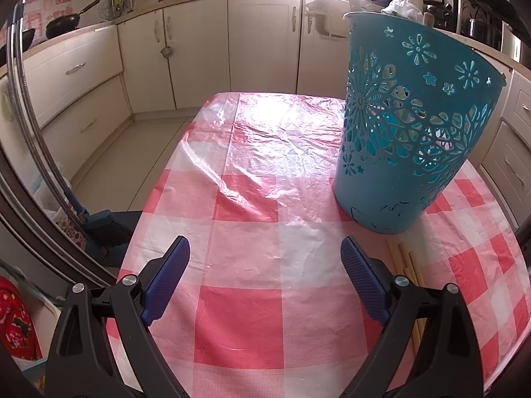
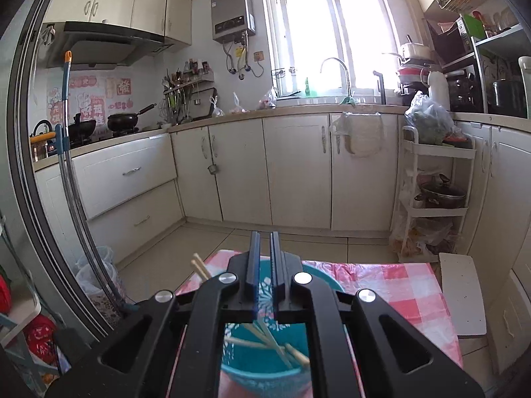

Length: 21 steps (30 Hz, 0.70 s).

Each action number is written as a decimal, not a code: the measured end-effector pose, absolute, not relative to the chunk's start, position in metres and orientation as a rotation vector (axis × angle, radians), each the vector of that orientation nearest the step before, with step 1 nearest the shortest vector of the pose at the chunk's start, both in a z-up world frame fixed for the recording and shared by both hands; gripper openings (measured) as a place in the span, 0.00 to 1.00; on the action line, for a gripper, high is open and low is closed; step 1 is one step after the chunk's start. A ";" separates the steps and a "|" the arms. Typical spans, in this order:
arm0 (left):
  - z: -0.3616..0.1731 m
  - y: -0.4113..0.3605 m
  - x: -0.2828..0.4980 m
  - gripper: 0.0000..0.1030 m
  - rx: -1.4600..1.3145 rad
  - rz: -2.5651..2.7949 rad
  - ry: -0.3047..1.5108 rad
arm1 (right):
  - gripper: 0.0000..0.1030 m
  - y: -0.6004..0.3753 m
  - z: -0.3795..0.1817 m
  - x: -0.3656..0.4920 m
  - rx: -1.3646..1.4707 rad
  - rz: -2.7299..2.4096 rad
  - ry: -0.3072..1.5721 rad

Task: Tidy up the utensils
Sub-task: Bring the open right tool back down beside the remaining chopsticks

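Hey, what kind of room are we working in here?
Most likely a home kitchen: a sink faucet under the window, a wok on the stove, and cream cabinets below the counter.

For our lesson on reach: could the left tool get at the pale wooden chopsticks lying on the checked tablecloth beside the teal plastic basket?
Probably yes. The left tool is open, and the pale wooden chopsticks lie just beside its right finger, with nothing covering them; the teal plastic basket stands farther back.
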<state>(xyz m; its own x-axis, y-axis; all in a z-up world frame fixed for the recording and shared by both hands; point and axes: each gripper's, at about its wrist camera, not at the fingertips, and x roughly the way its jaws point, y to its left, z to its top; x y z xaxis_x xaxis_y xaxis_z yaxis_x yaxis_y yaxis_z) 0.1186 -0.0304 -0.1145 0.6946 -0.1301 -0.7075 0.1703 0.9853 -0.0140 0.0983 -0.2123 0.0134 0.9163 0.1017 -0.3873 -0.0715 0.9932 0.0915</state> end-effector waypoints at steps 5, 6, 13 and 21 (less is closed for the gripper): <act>-0.115 -0.028 0.121 0.86 0.047 -0.162 0.793 | 0.23 -0.230 0.000 0.050 0.084 0.067 0.443; -0.116 -0.028 0.121 0.86 0.045 -0.161 0.794 | 0.26 -0.234 -0.006 0.040 0.092 0.059 0.460; -0.118 -0.026 0.125 0.86 0.032 -0.154 0.815 | 0.32 -0.259 -0.070 -0.004 0.138 -0.010 0.655; -0.122 -0.022 0.130 0.86 0.018 -0.139 0.837 | 0.36 -0.258 -0.094 -0.007 0.156 0.013 0.736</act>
<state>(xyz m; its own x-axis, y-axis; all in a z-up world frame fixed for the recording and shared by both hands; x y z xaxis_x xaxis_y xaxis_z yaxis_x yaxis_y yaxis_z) 0.1299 -0.0218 -0.1217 0.6611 -0.1161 -0.7413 0.1304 0.9907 -0.0388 -0.0068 -0.2576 -0.0938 0.7417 0.0668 -0.6674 0.0427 0.9883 0.1464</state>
